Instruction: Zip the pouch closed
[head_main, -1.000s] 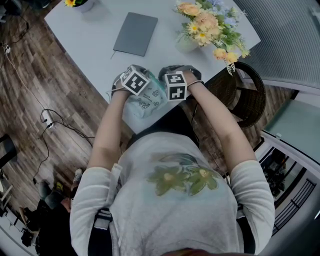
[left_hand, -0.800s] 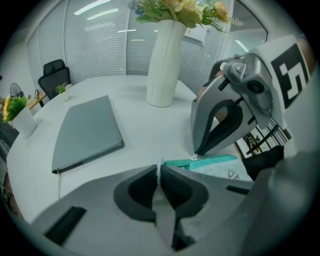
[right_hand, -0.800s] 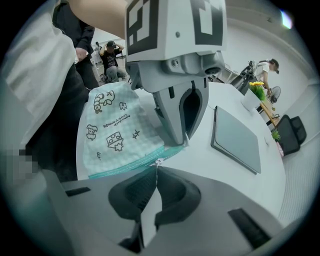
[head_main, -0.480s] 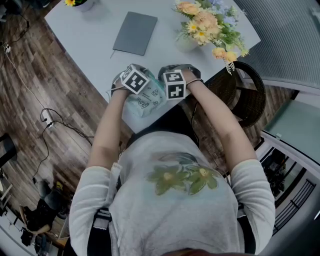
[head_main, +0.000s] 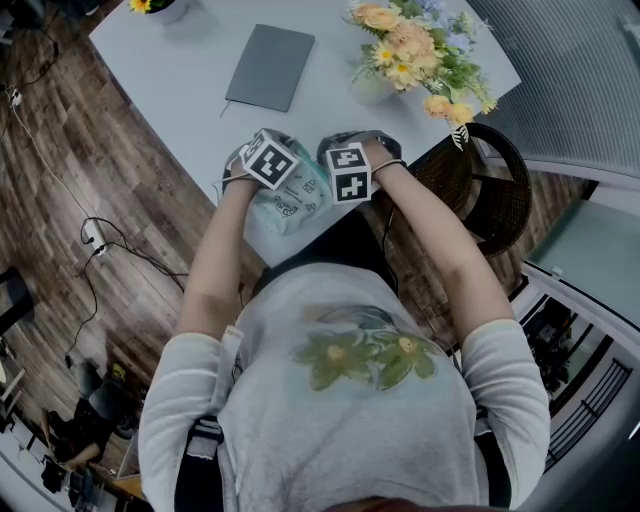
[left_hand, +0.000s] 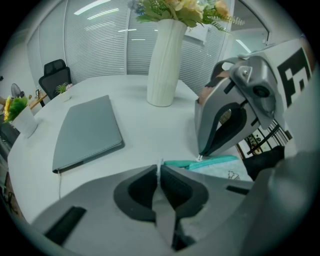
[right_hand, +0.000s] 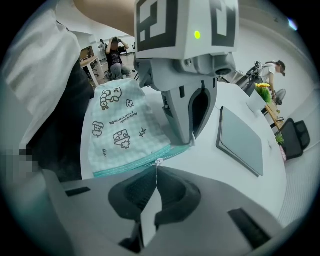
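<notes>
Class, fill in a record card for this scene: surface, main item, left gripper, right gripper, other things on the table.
Surface: pale table
Main item: checked pouch with cartoon prints and a teal zip edge, near the table corner by the person
Left gripper: shut on a thin white tab at the pouch's end
Right gripper: shut on a small white pull at the zip line
Other things: grey notebook, white vase of flowers

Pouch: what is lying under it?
Under the pouch lies the pale table. The surface directly beneath is covered by the fabric, so anything there cannot be seen.
</notes>
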